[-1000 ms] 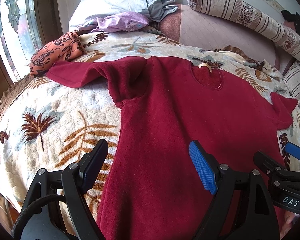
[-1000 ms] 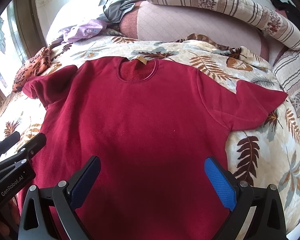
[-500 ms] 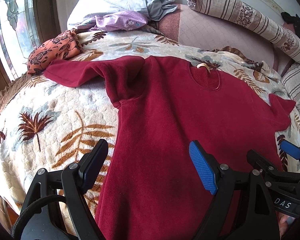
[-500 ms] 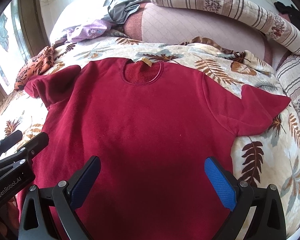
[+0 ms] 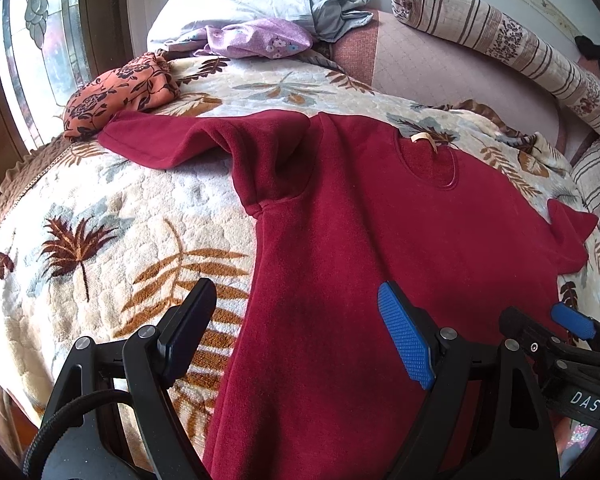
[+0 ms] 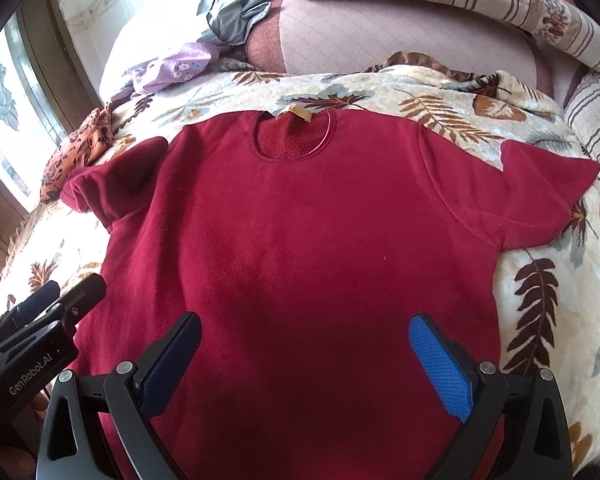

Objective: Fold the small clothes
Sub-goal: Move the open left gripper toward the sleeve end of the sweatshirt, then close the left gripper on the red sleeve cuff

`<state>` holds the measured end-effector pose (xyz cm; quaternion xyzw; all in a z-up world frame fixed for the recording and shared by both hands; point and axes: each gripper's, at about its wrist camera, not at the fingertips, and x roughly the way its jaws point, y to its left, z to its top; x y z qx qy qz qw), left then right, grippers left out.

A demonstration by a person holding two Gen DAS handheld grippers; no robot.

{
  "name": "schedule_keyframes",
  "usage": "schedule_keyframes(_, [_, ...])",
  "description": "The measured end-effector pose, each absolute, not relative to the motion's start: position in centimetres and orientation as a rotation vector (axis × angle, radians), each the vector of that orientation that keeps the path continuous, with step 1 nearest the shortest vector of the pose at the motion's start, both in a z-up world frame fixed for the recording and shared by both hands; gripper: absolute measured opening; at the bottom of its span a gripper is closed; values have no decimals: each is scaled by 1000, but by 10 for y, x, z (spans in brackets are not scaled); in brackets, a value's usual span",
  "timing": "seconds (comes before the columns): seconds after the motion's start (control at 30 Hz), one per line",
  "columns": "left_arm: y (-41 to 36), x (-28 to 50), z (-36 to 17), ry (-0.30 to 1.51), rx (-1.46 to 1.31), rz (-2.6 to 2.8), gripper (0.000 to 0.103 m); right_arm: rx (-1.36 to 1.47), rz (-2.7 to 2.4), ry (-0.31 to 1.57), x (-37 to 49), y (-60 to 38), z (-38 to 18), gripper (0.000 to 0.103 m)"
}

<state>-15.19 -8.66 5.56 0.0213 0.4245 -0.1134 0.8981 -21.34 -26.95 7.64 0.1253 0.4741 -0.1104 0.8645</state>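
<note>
A dark red short-sleeved top [image 5: 372,248] lies flat, front up, on a leaf-patterned blanket [image 5: 100,240], collar away from me; it also shows in the right wrist view [image 6: 300,240]. My left gripper [image 5: 296,340] is open and empty, hovering over the top's left side edge near the hem. My right gripper [image 6: 304,360] is open and empty above the lower middle of the top. The left sleeve [image 5: 172,140] is creased and bunched at the armpit; the right sleeve [image 6: 540,196] lies spread out.
An orange floral cloth [image 5: 120,96] lies by the left sleeve. A purple garment [image 5: 256,38] and grey cloth [image 5: 332,4] lie on a white pillow behind. A striped bolster [image 5: 512,44] runs along the back right. A window [image 5: 40,40] is at left.
Both grippers have drifted slightly, so the top sits a little lower in the right wrist view. Both stay open and the top has not moved.
</note>
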Motion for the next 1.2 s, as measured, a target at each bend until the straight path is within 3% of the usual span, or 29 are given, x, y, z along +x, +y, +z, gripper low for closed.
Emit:
schedule_keyframes(0.47, [-7, -84, 77, 890, -111, -132, 84, 298, -184, 1101, -201, -265, 61, 103])
schedule_keyframes(0.83, [114, 34, 44, 952, -401, 156, 83, 197, -151, 1080, -183, -250, 64, 103])
schedule_keyframes(1.2, [114, 102, 23, 952, -429, 132, 83, 109, -135, 1070, -166, -240, 53, 103])
